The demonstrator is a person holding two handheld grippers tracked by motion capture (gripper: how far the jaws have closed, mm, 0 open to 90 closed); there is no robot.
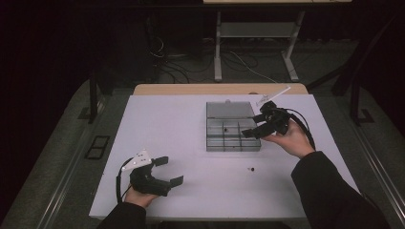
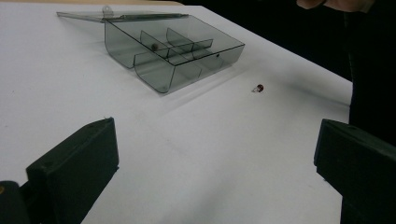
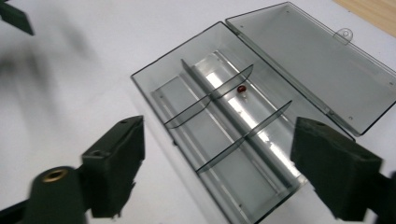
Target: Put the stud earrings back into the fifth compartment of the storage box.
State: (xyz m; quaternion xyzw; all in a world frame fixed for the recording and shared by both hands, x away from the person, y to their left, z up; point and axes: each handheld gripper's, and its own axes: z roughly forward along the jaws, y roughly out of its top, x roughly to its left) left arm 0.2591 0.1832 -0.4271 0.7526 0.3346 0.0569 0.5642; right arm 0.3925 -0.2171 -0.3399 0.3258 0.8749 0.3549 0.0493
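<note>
Sorting is the step in hand: one small red bead [image 3: 241, 88] already lies in a middle compartment of the smoky clear box [image 1: 217, 138], and a second bead [image 1: 251, 168] waits on the white table [image 1: 167, 124], just near of the box and well apart from both hands. Your right gripper [image 1: 252, 126] hovers over the right side of the box with its jaws spread and nothing between them. Your left gripper [image 1: 168, 171] rests at the near left of the table, jaws spread wide too and empty.

Judging by this, your next move is to bring the right gripper back toward yourself and down over the loose bead, then close gently (it is tiny and round, so it may roll or squirt out).

Room is generous: bare table lies all around the bead. Mind the box's near wall on the way out, its thin dividers on the way back in, and the open lid [image 3: 317, 60] lying flat on the far side.
</note>
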